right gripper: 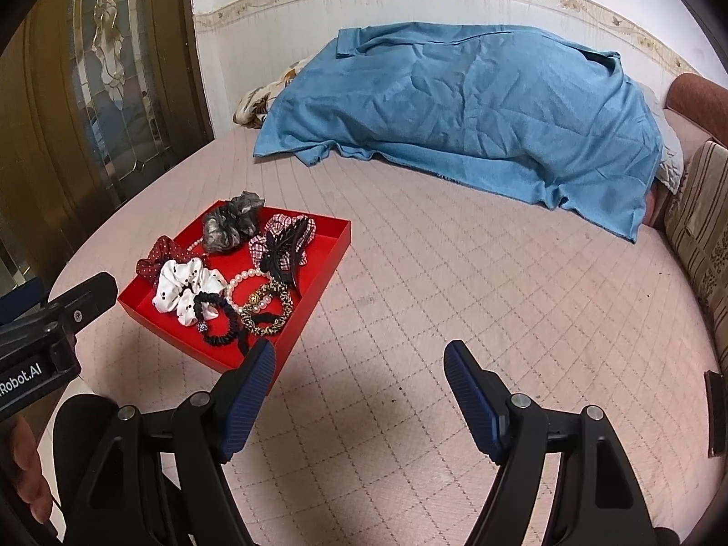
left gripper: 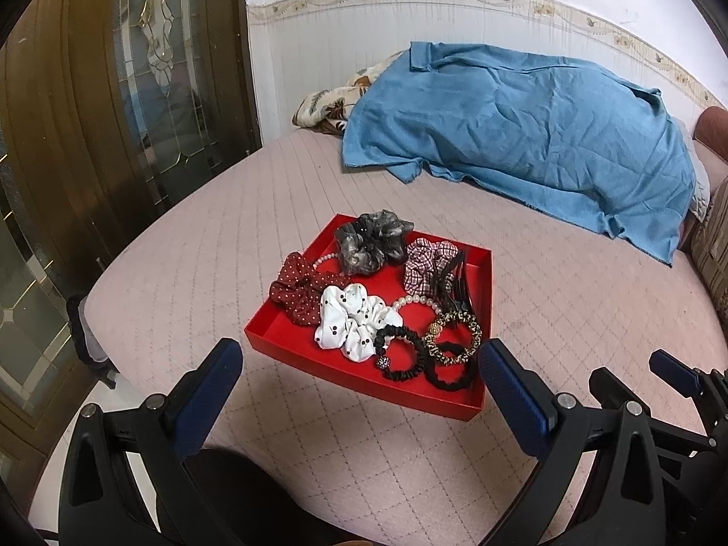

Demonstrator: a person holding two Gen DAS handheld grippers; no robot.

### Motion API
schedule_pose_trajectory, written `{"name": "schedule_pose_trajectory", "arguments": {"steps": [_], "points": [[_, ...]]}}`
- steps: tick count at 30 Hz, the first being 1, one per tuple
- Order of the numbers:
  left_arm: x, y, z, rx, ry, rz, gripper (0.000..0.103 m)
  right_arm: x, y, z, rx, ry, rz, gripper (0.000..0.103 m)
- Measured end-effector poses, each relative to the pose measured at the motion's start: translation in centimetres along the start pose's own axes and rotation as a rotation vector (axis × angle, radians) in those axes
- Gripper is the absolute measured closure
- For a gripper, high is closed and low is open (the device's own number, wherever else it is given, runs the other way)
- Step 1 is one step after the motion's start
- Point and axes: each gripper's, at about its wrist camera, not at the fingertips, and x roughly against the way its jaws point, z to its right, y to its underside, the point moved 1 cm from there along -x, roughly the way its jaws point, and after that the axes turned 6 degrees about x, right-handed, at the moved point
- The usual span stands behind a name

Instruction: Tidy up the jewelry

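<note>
A pink quilted mattress (right gripper: 455, 318) carries a rumpled blue cloth (right gripper: 455, 113) along its far edge. A shallow square red cardboard tray (left gripper: 291, 334) near the bed's near-left corner holds fabric scrunchies (left gripper: 350, 318), a white pearl bracelet (left gripper: 418, 302) and what appears to be a black claw clip (right gripper: 286, 250). Left gripper (left gripper: 359, 364) and right gripper (right gripper: 359, 366), jaws spread, hold nothing.

The tray (left gripper: 291, 336) of scrunchies (left gripper: 350, 321) lies on the bed (left gripper: 182, 236), before the cloth (left gripper: 523, 136) by the wall (left gripper: 318, 36).
</note>
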Motion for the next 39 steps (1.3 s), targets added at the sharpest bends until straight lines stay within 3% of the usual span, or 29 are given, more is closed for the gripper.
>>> {"name": "schedule_pose_trajectory", "arguments": {"steps": [18, 39], "points": [[-2.0, 0.4, -0.1, -0.004, 0.026, -0.034, 0.0, -1.7, 0.3, -0.2, 0.004, -0.002, -0.023, 0.022], [-3.8, 0.1, 0.4, -0.018, 0.006, -0.068, 0.0, -3.6, 0.8, 0.2, -0.011, -0.029, -0.053, 0.022]]}}
